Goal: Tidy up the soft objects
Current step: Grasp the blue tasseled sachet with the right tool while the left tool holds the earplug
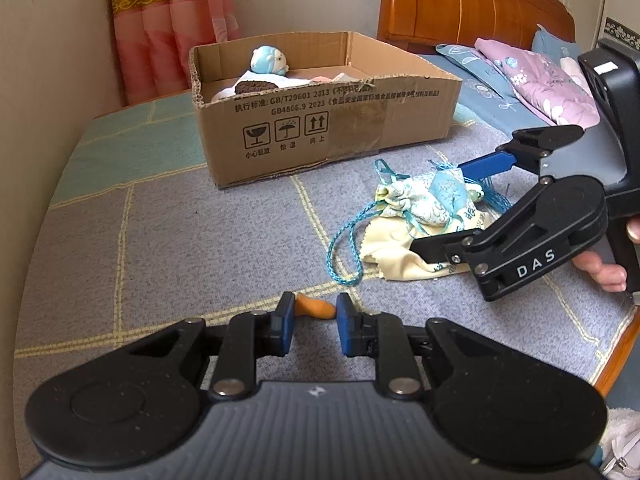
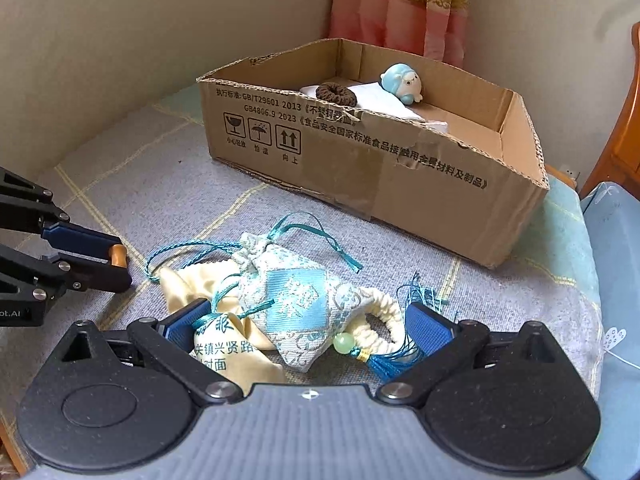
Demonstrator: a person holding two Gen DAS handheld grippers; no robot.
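A cardboard box (image 1: 320,128) (image 2: 360,152) stands on the bed and holds a blue plush toy (image 2: 401,84), a brown scrunchie (image 2: 335,92) and white cloth. My left gripper (image 1: 314,312) (image 2: 118,258) is shut on a small orange soft piece (image 1: 314,309), just above the blanket. My right gripper (image 2: 296,332) (image 1: 436,208) is open, its fingers on either side of a blue-and-white drawstring pouch (image 2: 296,300) (image 1: 424,200) with a tassel, which lies on a cream cloth (image 2: 224,352) beside a cream scrunchie (image 2: 380,320).
The grey-and-teal checked blanket (image 1: 180,240) covers the bed. A wall and pink curtain (image 1: 172,20) stand behind the box. A wooden headboard (image 1: 460,0) and folded bedding (image 1: 532,80) lie at the right.
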